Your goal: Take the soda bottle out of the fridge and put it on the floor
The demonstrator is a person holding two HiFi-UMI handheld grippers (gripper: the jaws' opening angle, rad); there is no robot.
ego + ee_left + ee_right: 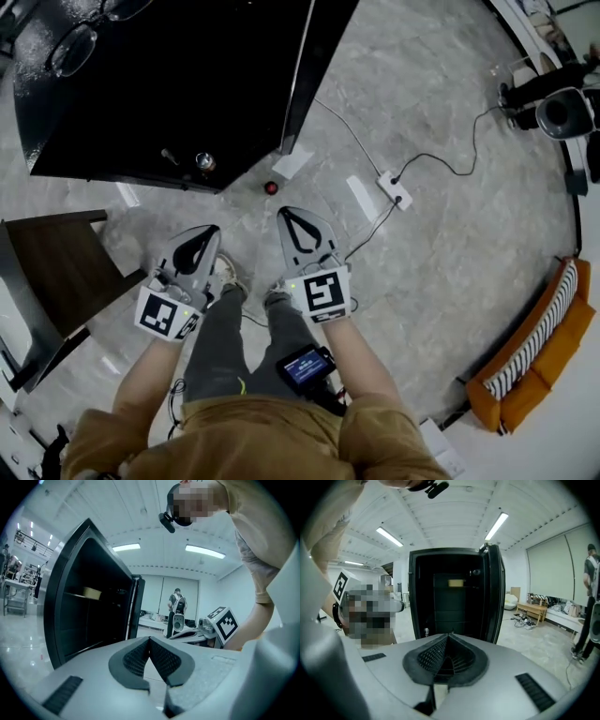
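The black fridge [159, 84] stands open at the top left, its door [319, 66] swung out to the right. On the floor just in front of it is a small red round thing [271, 187], like a bottle cap seen from above. A silvery round thing [202, 161] sits at the fridge's front edge. My left gripper [211, 228] and right gripper [286, 212] are held side by side over my legs, pointing at the fridge, both shut and empty. The right gripper view faces the open fridge [450, 597], with a yellowish item [456, 582] on a shelf.
A white power strip [395, 187] and its cable lie on the floor at the right. A dark wooden piece of furniture [56, 272] stands at the left and an orange sofa [534, 347] at the far right. A person [177, 606] stands far behind.
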